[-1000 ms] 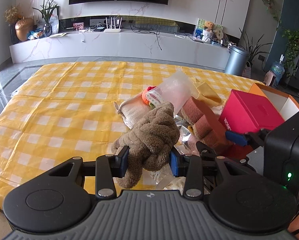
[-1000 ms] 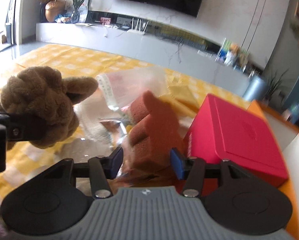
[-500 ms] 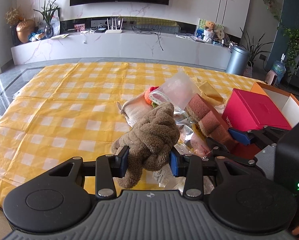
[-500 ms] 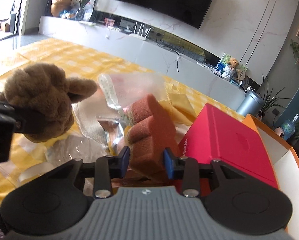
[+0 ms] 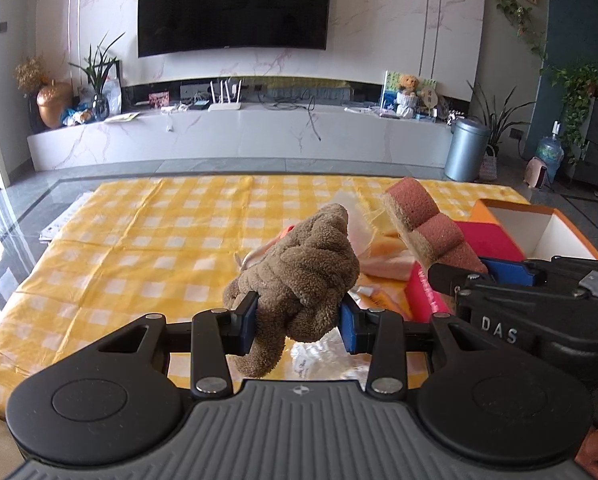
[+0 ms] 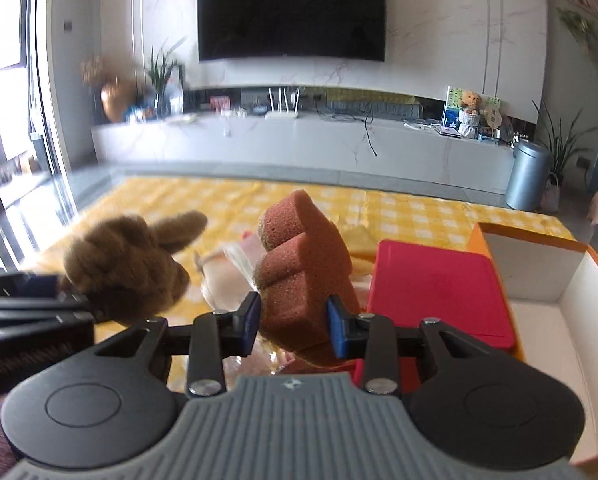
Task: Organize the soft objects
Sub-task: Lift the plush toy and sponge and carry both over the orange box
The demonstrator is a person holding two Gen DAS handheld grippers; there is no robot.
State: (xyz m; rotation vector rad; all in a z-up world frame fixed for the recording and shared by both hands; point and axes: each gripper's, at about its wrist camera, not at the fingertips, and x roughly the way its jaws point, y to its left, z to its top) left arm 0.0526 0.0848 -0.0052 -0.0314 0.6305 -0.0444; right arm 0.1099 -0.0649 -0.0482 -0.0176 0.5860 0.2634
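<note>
1. The surface (image 5: 111,248), covered with a yellow checked cloth, is bare over its whole left half. Its left and far edges meet grey floor, with a low white cabinet (image 5: 235,136) well beyond.
2. The left tool (image 5: 297,320) is clamped on a brown knotted plush (image 5: 299,276). Both blue pads press into the fabric. The plush is held clear above the cloth, one loose end hanging below the pads.
3. Behind the plush, a small pile of clear bags and pale cloth items (image 5: 379,252) lies near the middle of the surface.
4. The right tool (image 6: 293,324) is closed on a reddish-brown sponge (image 6: 303,256). The pads squeeze its lower end. The sponge projects upward and forward, lifted off the pile.
5. The two held items are near each other but apart, plush left, sponge right.
6. A red box (image 6: 439,288) lies just right of the sponge.
7. An open orange box with white interior (image 6: 539,272) stands at the right edge, its cavity unobstructed.
</note>
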